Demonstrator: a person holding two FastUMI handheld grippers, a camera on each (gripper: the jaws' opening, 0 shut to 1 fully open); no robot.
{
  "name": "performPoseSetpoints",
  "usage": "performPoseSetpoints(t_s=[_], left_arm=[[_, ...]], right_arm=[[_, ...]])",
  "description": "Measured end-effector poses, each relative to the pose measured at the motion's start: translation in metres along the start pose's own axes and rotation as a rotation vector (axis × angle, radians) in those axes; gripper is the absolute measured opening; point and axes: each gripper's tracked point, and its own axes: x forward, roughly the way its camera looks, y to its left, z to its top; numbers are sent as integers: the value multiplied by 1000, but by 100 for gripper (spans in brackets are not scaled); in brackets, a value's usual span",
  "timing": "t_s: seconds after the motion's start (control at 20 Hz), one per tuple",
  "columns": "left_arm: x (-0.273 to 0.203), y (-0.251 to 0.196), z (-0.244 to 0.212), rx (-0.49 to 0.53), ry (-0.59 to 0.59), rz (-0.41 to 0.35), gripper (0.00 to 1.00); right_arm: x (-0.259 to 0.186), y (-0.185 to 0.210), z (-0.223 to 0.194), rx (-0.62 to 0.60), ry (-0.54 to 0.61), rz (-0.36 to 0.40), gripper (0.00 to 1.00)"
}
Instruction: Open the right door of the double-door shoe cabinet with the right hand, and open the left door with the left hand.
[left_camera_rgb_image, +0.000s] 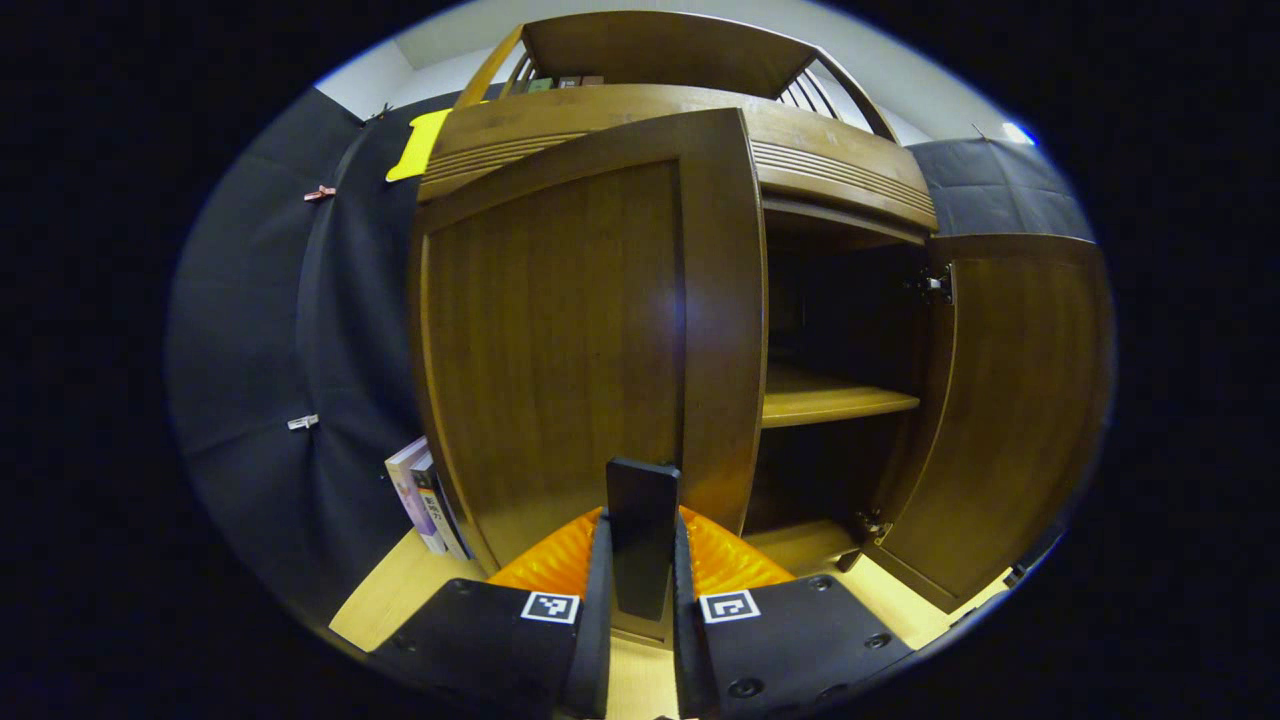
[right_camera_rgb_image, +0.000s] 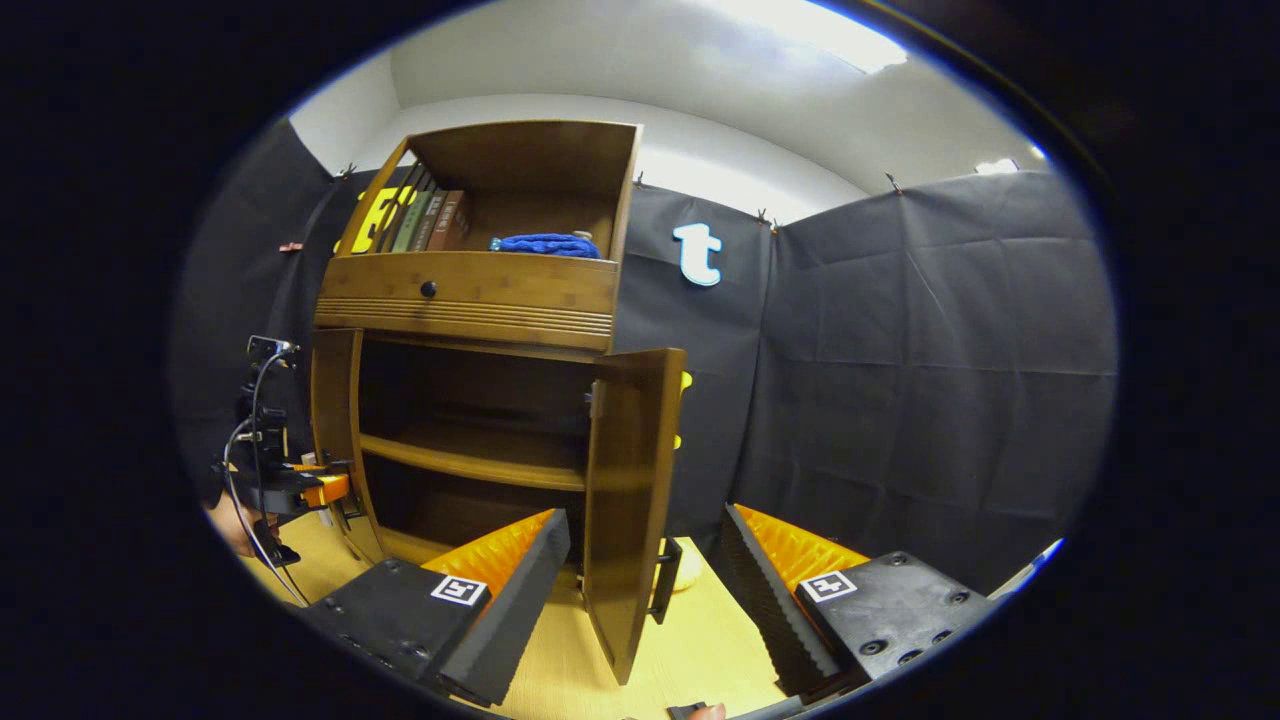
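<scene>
The left gripper (left_camera_rgb_image: 641, 590) is seen clamped on the upright handle (left_camera_rgb_image: 642, 535) of the left door (left_camera_rgb_image: 560, 340), dead ahead and part-swung. The right door (left_camera_rgb_image: 1010, 410) is already wide open; the right gripper (right_camera_rgb_image: 640, 590) is held spread astride its edge, touching nothing.

books (right_camera_rgb_image: 425, 220) on cabinet (right_camera_rgb_image: 470, 290) top | shelf (right_camera_rgb_image: 470, 455) inside | more books (left_camera_rgb_image: 425, 495) left of cabinet

Both views are sharp at the centre and bend strongly toward the rim. Bright ceiling light (right_camera_rgb_image: 800, 40) washes out the top of the right gripper view. The cabinet (right_camera_rgb_image: 470, 290) interior sits in deep shadow. A soft sheen marks the left door (left_camera_rgb_image: 560, 340).
</scene>
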Motion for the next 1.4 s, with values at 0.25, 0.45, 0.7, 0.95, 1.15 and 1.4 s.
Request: performPoseSetpoints(t_s=[0.25,0.45,0.7,0.95,1.15,1.4], left_arm=[[-43,34,-6,5,-30,22,28],[-71,63,-10,19,-44,55,24],[-92,98,-15,-28,-44,91,18],[-101,120,-17,-36,-49,86,14],[-106,137,-18,-51,-51,112,11],[-117,169,-16,-32,-59,154,10]], right_arm=[[-8,45,-7,6,20,45,98],[-4,82,-6,45,33,102,96],[0,110,3,66,18,148,97],[-7,124,1,54,20,169,98],[-13,132,-3,39,34,182,97],[-13,140,-5,37,43,196,98]])
